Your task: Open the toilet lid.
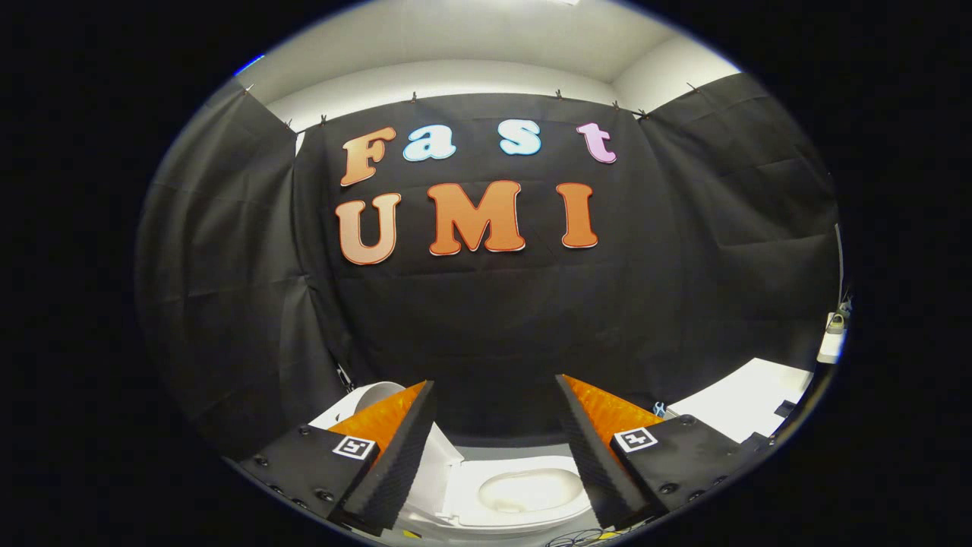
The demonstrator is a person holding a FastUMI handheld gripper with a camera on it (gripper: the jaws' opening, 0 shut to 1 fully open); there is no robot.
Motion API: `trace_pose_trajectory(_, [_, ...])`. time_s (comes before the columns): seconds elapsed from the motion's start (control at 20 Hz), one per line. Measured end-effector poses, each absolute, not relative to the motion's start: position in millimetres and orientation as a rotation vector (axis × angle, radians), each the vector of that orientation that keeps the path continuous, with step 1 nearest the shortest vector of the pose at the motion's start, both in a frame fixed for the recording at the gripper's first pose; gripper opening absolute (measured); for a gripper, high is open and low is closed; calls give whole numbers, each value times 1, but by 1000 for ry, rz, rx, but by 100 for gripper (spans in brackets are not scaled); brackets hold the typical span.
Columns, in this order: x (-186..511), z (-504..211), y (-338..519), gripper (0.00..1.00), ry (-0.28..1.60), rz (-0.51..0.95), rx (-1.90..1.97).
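A white toilet [524,494] sits low down, below and between my fingers. Its seat ring and bowl are exposed. The white lid [437,456] stands raised on the left side of the bowl, partly hidden behind my left finger [391,448], with its rounded top showing beyond that finger. My gripper [493,384] is open, held above the toilet and pointing at the black cloth wall. Nothing is between the fingers.
Black cloth walls close the booth on three sides. A white surface [748,403] lies to the right of the toilet, with a small object [834,338] further right. Some cables [585,538] lie on the floor in front of the bowl.
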State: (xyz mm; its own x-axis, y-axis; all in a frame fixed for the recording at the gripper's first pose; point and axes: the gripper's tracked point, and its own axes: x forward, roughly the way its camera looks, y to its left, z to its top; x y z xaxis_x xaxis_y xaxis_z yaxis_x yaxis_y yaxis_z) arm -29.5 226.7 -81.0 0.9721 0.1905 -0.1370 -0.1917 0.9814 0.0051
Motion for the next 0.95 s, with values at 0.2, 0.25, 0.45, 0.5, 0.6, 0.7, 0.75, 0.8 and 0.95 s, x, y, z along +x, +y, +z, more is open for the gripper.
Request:
trace_pose_trajectory(0.2, [-30,-83,230,98,139,198,-9])
trace_pose_trajectory(0.25, [-29,-83,229,98,140,199,-9])
trace_pose_trajectory(0.45, [-28,-82,232,98,142,201,-8])
trace_pose_trajectory(0.5, [-29,-84,232,98,142,202,-8])
trace_pose_trajectory(0.6, [-29,-83,232,98,143,202,-7])
trace_pose_trajectory(0.7, [-30,-83,233,98,144,202,-8])
trace_pose_trajectory(0.75, [-29,-84,234,98,147,204,-8])
trace_pose_trajectory(0.8, [-29,-85,234,98,149,206,-7])
trace_pose_trajectory(0.95, [-30,-86,233,98,153,207,-10])
